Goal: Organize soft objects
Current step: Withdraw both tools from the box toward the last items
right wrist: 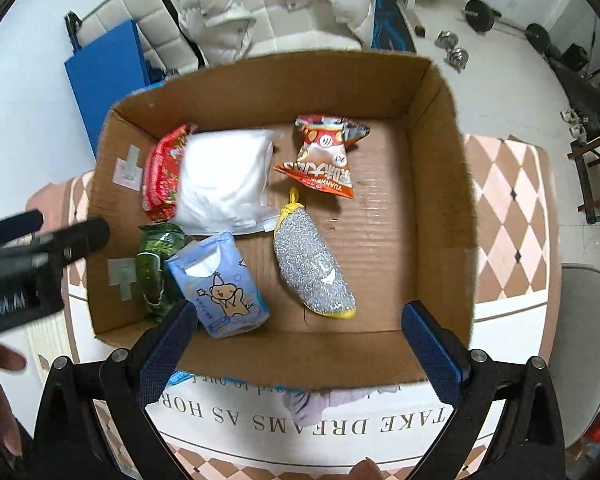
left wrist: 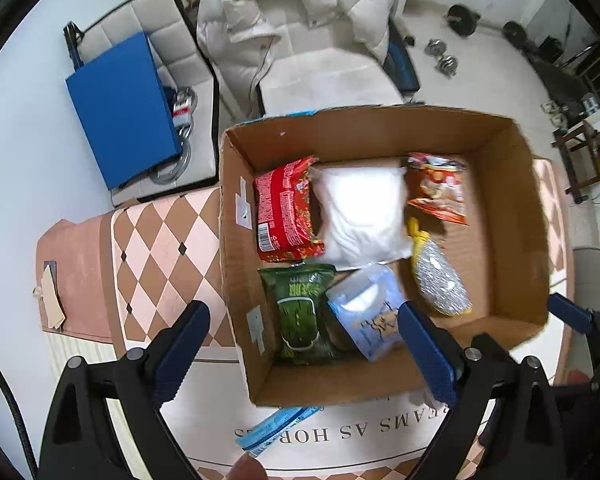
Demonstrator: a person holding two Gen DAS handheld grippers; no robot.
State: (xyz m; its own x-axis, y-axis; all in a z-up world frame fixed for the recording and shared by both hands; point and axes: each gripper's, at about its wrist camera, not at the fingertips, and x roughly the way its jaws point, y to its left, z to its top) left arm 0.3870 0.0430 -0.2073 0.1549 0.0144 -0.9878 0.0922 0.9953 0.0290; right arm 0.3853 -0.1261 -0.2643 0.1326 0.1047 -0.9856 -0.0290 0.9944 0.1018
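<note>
We see a cardboard box (right wrist: 440,184) on a table with a pink checked cloth (right wrist: 508,216); 6 soft things lie flat inside it. Our right gripper (right wrist: 300,344) hangs over the near wall of the box with its jaws wide apart and nothing between them. Our left gripper (left wrist: 304,348) hangs over the near left corner; its jaws are wide apart too and hold nothing.

The blue tissue pack (right wrist: 220,284) lies just ahead of the right gripper's left finger (right wrist: 168,344); its long side runs slanted, from far left to near right. The silver scrub sponge (right wrist: 316,268) lies right in the middle ahead of the right jaws; its long side runs away from us and a bit to the left, with its yellow loop at the far end. We think the right hand is nearer to the sponge, and the left hand is nearer to the green wipes pack (left wrist: 300,312).

Farther back lie the red noodle pack (right wrist: 164,172), the white bag (right wrist: 224,180) touching it, and the orange snack bag (right wrist: 324,156) set apart. Something blue and something pale purple poke out from under the near side of the box; we cannot tell what they are.
</note>
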